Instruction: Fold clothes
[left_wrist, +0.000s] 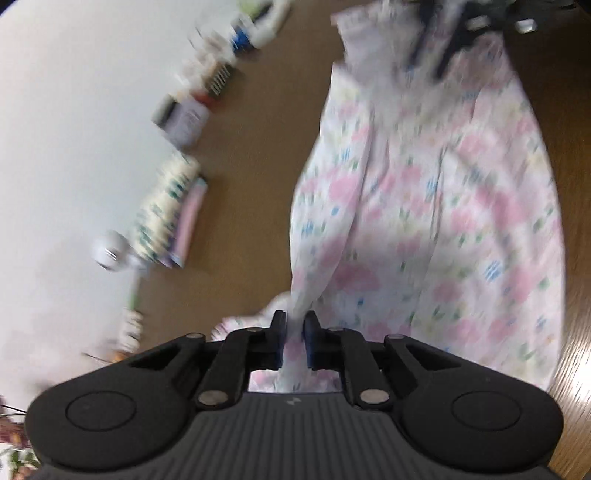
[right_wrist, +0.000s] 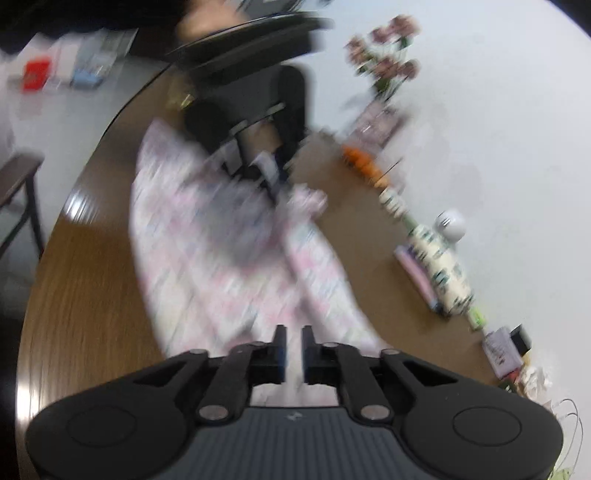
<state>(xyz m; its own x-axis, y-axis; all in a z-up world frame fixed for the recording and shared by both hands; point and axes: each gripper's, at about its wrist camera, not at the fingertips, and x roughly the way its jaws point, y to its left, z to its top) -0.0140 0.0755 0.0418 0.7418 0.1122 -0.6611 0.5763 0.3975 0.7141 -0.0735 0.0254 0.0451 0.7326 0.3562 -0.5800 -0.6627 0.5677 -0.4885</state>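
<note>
**Floral garment stretched between two grippers above the table**

Nearest the left wrist camera, the left gripper (left_wrist: 294, 334) has its black jaws pinched on a bunched edge of the white cotton garment printed with pink flowers and small blue and green marks (left_wrist: 424, 206). In its own view the right gripper (right_wrist: 293, 349) has its jaws drawn close on pale cloth at another edge of the same piece. The fabric runs from one gripper to the other, partly lifted and partly sagging onto the brown wood-grain table (left_wrist: 251, 177).

Both views are smeared by motion, so the cloth seems to be swinging. The main risk is a thin pinch slipping out of either grip, dropping one side and spoiling the fold line. A wide sweep could also knock the row of small bottles and boxes (left_wrist: 177, 199) standing along the far edge.

Behind that row is a plain white wall (left_wrist: 74, 110), with a vase of dark pink flowers (right_wrist: 388, 62) against it.
</note>
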